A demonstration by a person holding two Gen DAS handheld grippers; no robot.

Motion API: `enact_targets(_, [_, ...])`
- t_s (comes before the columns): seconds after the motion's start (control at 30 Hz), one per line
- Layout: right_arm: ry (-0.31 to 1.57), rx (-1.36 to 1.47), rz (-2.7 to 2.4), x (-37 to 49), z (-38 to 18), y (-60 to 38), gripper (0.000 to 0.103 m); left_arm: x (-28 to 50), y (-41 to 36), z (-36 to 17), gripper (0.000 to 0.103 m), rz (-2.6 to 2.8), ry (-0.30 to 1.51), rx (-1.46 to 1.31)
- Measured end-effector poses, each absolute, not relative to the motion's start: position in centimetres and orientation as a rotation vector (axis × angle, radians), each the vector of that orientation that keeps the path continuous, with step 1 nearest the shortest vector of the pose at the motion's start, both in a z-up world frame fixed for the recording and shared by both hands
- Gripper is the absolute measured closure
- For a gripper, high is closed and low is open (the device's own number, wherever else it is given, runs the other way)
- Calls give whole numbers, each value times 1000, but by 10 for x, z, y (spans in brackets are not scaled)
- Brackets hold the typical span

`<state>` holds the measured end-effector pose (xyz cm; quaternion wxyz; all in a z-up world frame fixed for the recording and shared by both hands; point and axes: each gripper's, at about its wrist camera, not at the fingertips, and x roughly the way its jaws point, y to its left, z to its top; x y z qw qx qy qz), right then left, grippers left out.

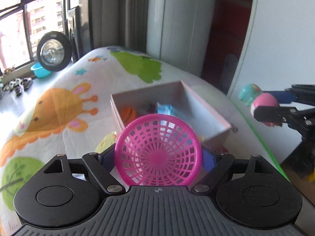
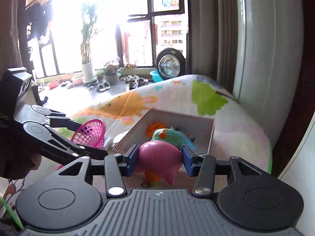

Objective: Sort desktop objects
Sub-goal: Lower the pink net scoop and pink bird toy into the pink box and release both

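two grippers loaded | left gripper [image 1: 158, 155] jaws clamped on pink basket [image 1: 158, 151], box [image 1: 208, 116] at 12 o'clock | right gripper [image 2: 160, 158] jaws clamped on pink-teal toy [image 2: 160, 161], over box near edge

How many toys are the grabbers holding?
2. The pink basket is in the left gripper; the pink-and-teal toy is in the right gripper. More lie in the box.
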<state>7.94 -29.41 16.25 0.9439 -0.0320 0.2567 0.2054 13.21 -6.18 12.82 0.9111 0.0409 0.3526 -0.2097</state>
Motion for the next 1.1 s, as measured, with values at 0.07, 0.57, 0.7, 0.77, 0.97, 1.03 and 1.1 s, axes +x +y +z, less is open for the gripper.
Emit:
enact_targets(0.07, [521,-37,387,100,166,-298,56,168,-76,130,10,-468,709,89])
enact_targets(0.57, [711,-49,277,221,87,-271,54,148,-48,93,2,-302,702,101])
enact_targets(0.7, [695,5,330,215,100,-257,54,118,-37,74,1,-295,764,74])
enact_targets(0.77, [712,64,415,218,109,-243,54,107,-33,63,1,-295,783,47])
enact_targets(0.97, [870,10,417,263,85,-180,63,79,-13,50,1,-301,802,-52])
enact_targets(1.03, [940,11,417,276,72,-170,78,67,-4,48,1,-290,801,-56])
enact_targets(1.1, [934,-30,390,276,71,-167,87,62,4,45,1,-285,811,-58])
